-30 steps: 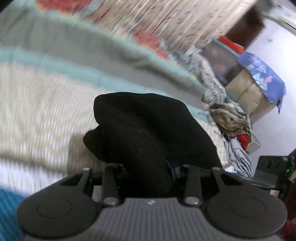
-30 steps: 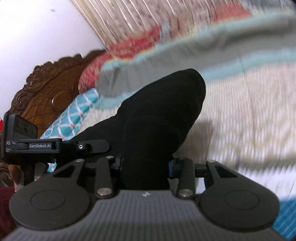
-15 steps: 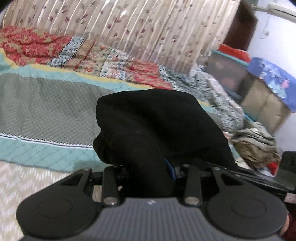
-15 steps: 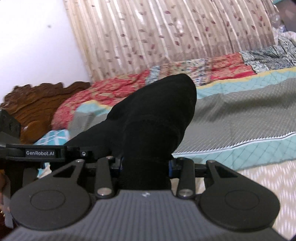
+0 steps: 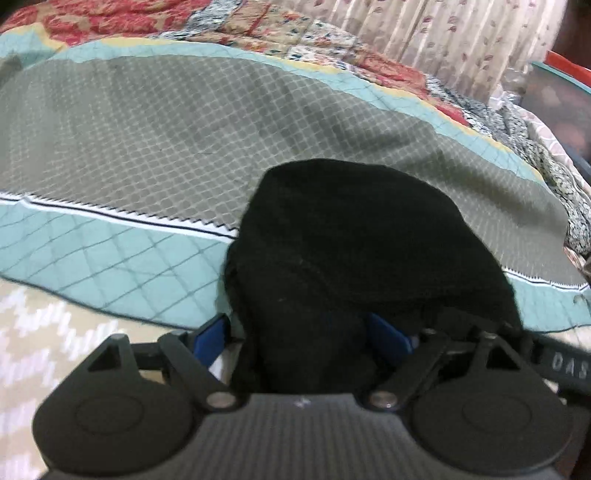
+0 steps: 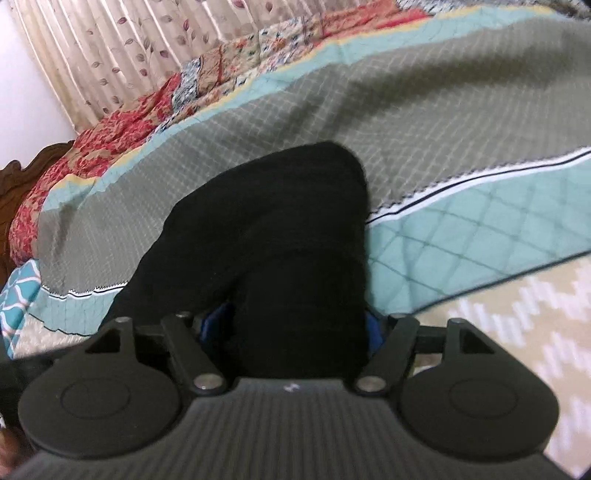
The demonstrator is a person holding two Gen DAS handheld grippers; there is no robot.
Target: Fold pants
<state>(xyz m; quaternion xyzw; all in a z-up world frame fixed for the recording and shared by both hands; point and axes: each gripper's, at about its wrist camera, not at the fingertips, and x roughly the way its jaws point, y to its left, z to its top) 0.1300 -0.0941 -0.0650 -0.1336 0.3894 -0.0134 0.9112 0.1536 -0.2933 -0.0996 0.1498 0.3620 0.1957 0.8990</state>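
The black pants hang bunched over my left gripper, whose blue-padded fingers are closed on the cloth. The same black pants drape over my right gripper, also closed on the fabric. The cloth hides both sets of fingertips. Both grippers hold the pants above the bed's quilt. The other gripper's body shows at the right edge of the left wrist view.
The bed has a grey and teal quilt, a beige zigzag sheet near me, and a red patchwork blanket at the far side. Patterned curtains hang behind. A wooden headboard is at left.
Both grippers have tilted down and moved forward toward the bed, still holding the pants. The curtains and room clutter have slid out of view and the quilt now fills both views.
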